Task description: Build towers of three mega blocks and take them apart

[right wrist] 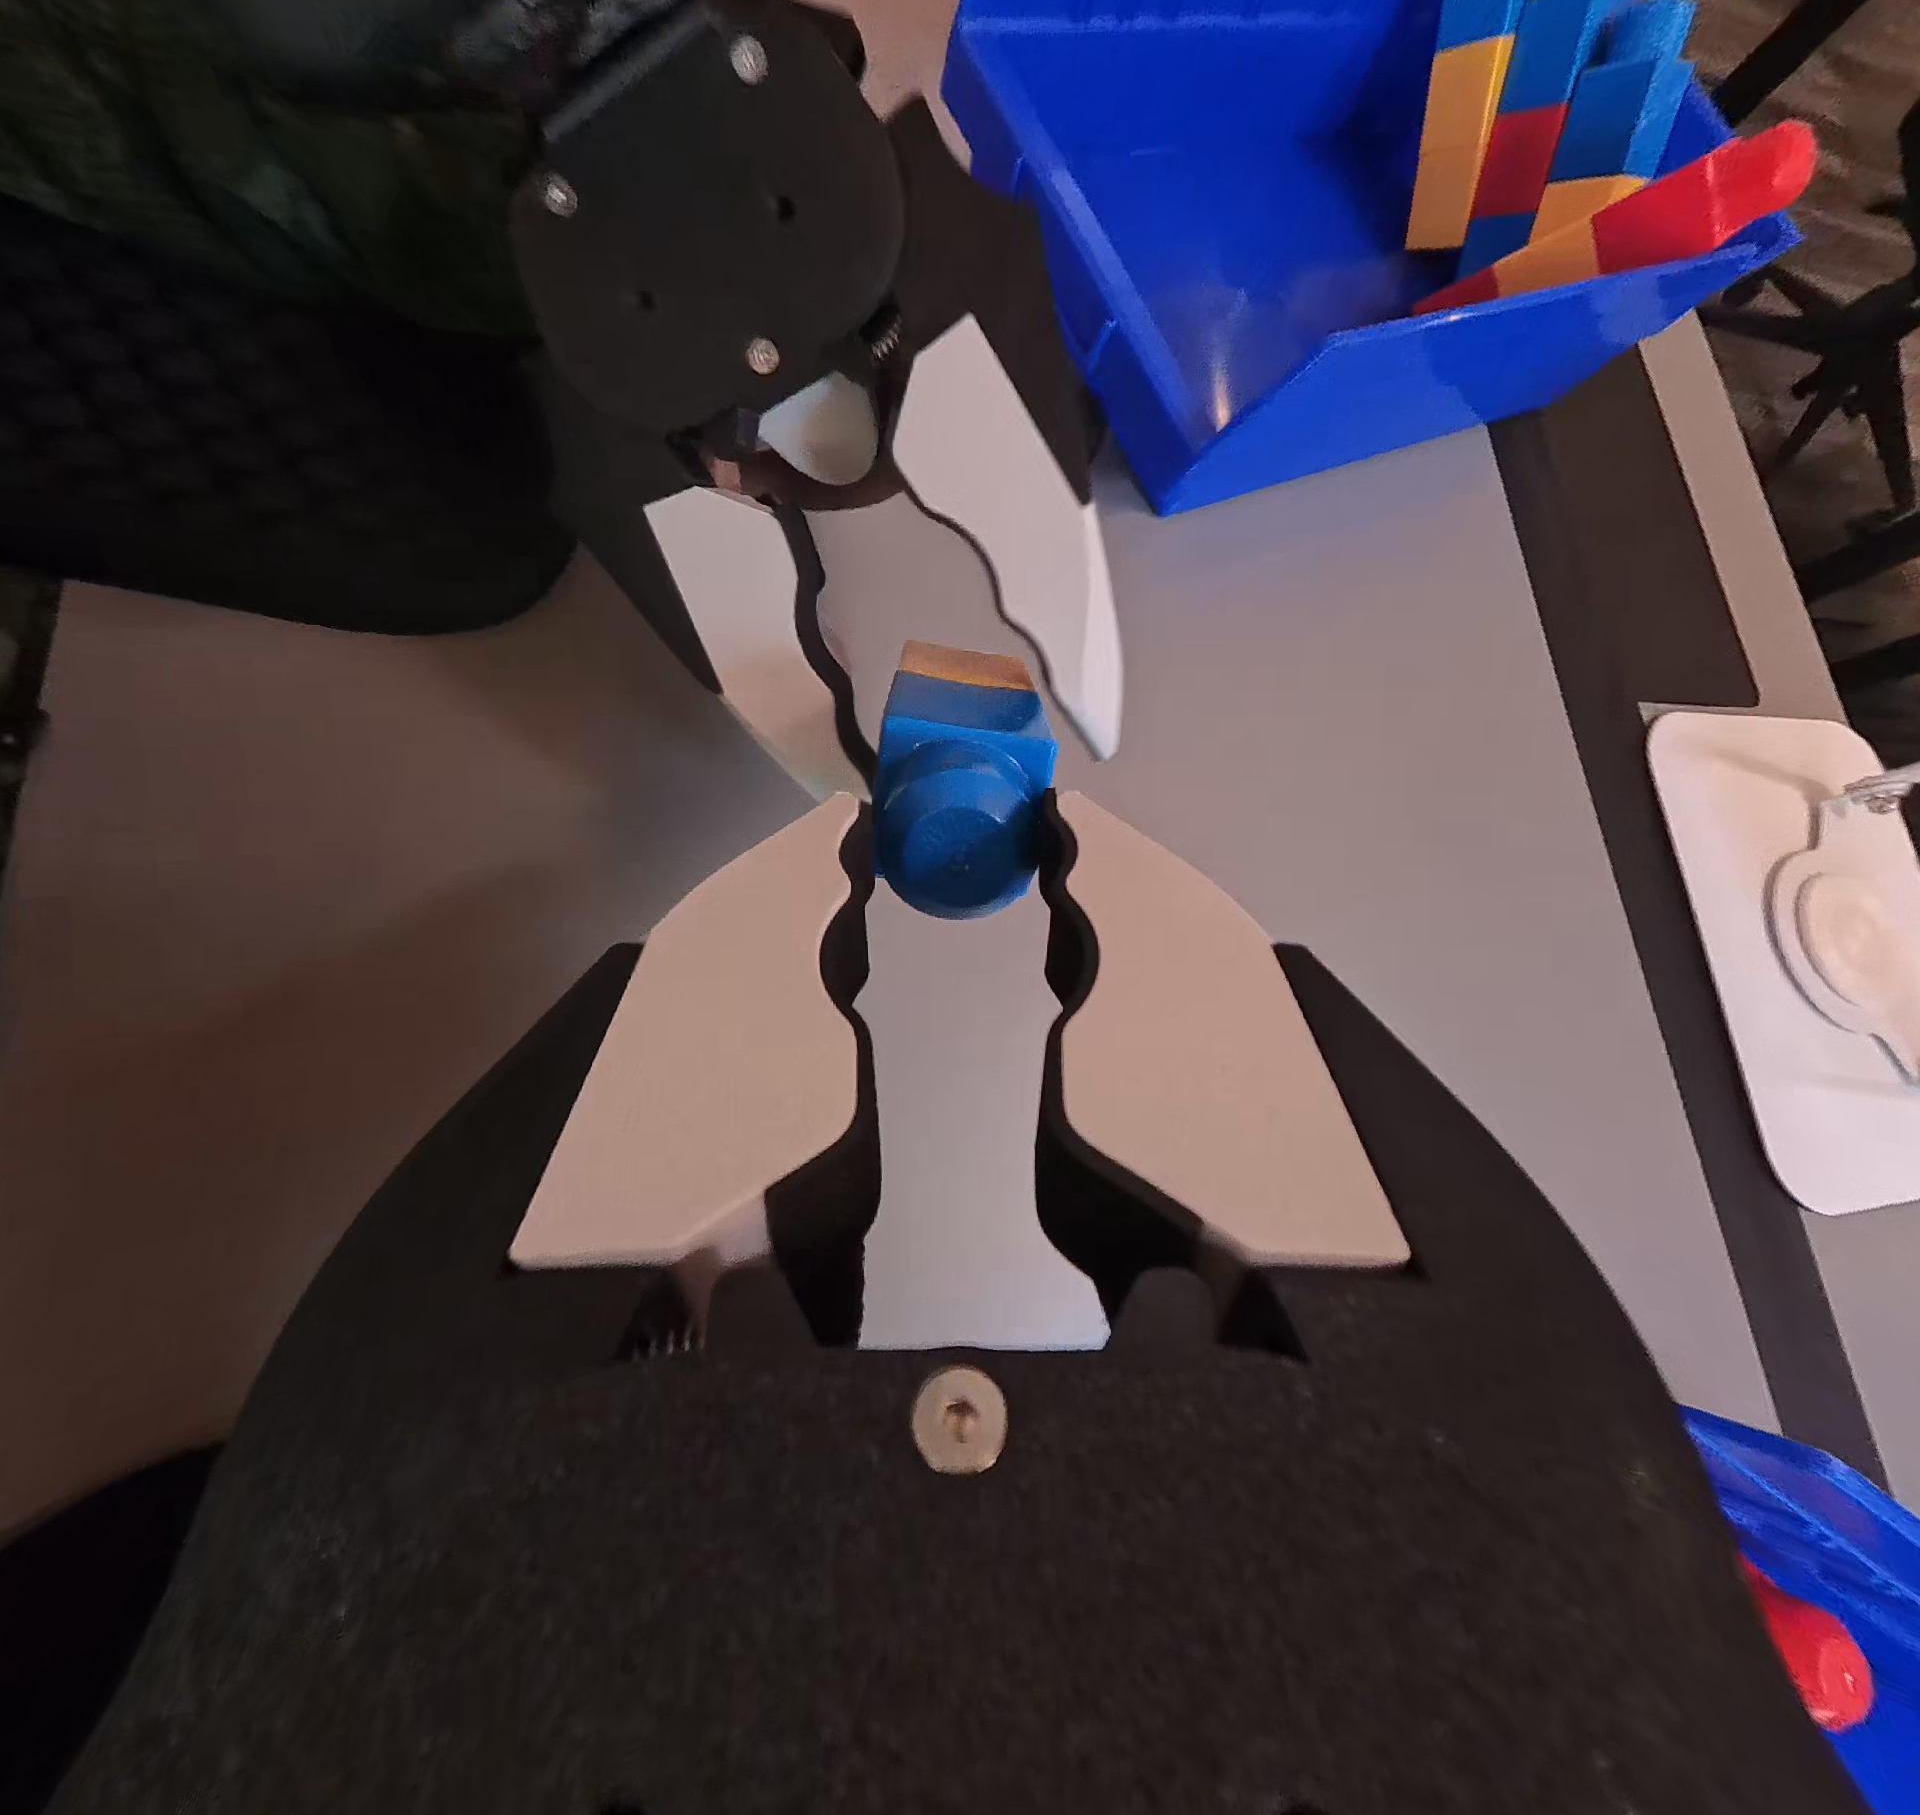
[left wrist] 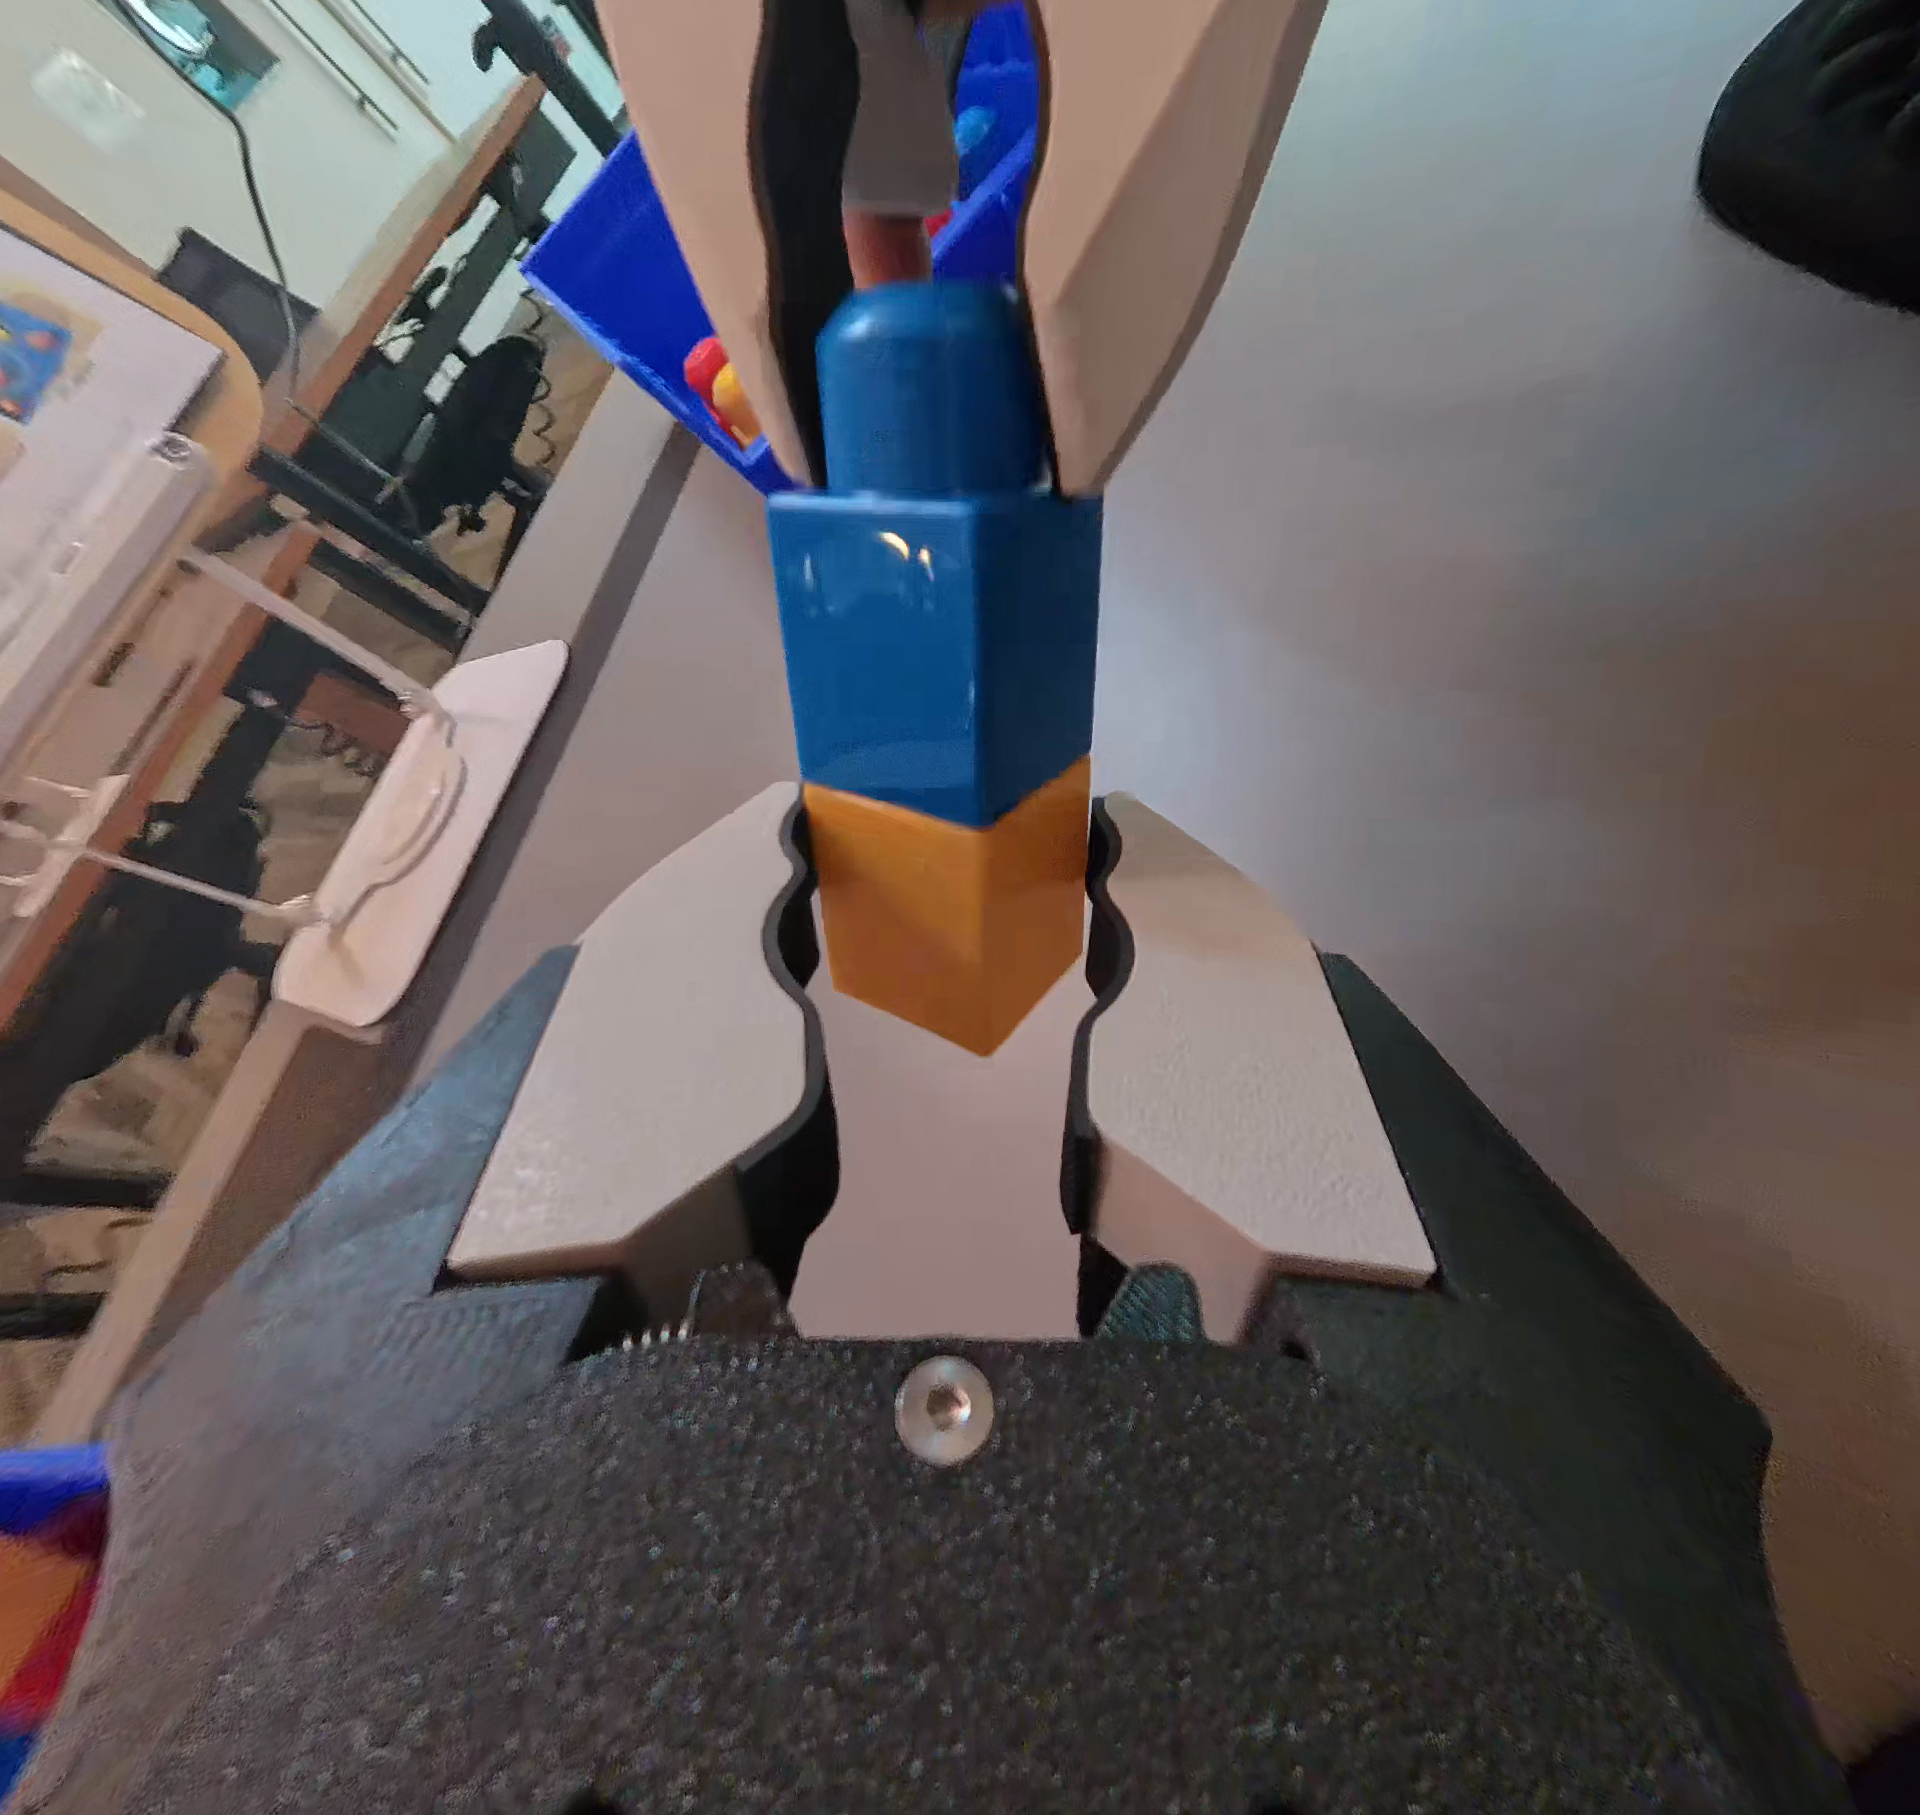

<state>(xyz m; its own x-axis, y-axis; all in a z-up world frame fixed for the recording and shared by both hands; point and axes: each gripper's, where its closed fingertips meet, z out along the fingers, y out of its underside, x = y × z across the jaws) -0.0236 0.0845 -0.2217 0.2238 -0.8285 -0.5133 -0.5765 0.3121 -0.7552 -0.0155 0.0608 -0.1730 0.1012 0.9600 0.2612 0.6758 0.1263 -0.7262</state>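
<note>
Office-looking room with desks and dark chairs off to the side, and everything's happening over a pale grey surface (right wrist: 1351, 726). Biggest thing on it is a blue plastic bin (right wrist: 1247, 238) at the far right edge, with finished blue, yellow and red block towers (right wrist: 1538, 134) leaning inside. Near the right edge lies a flat white plastic card (right wrist: 1787, 944) with a clear raised shape on it.

The left gripper (left wrist: 951, 892) has its white fingers (left wrist: 675, 1017) closed narrow on the orange-yellow square block (left wrist: 945, 924), which is the bottom half of a two-block stack held up off the surface. Plugged onto that is the glossy blue square block (left wrist: 935, 653) with its round stud. The right gripper (right wrist: 951, 861) comes in from the opposite end, its fingers (right wrist: 748, 1017) pinching that stud (right wrist: 951, 861) from both sides. So both grippers are clamped on the same little stack, one per block.
</note>
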